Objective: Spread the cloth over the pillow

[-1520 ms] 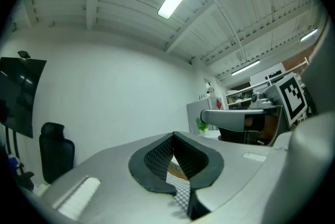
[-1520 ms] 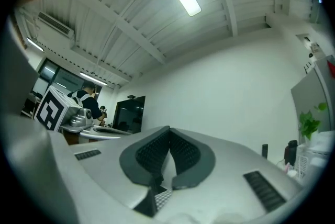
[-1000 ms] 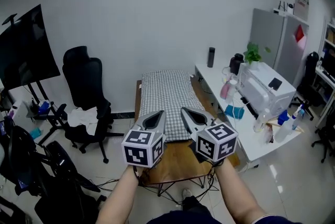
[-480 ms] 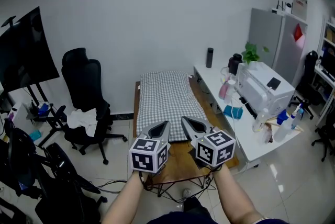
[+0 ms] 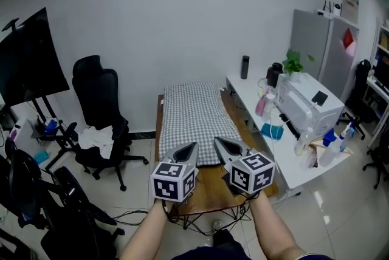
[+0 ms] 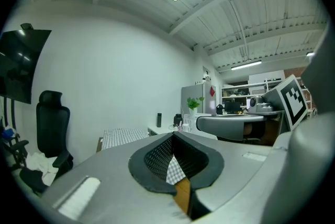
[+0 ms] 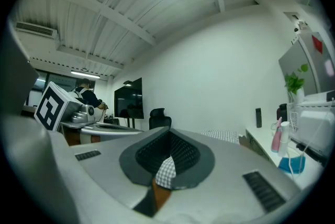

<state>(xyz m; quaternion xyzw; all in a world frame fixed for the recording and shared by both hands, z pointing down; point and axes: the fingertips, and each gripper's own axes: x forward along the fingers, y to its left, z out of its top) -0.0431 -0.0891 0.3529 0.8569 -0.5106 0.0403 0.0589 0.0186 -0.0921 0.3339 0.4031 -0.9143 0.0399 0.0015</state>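
Cloth (image 5: 193, 122) in a small check lies flat along the wooden table (image 5: 209, 187), draped over a low bulk that is probably the pillow, though none of it shows. It looks light, limp and quick to wrinkle, so I judge that a pinch at the near hem or its corners would suit best, both sides lifted together. Left gripper (image 5: 192, 147) and right gripper (image 5: 217, 141) hover side by side just above that near edge, both clenched with nothing caught — the check glimpsed through each gap seems to lie beyond the tips.
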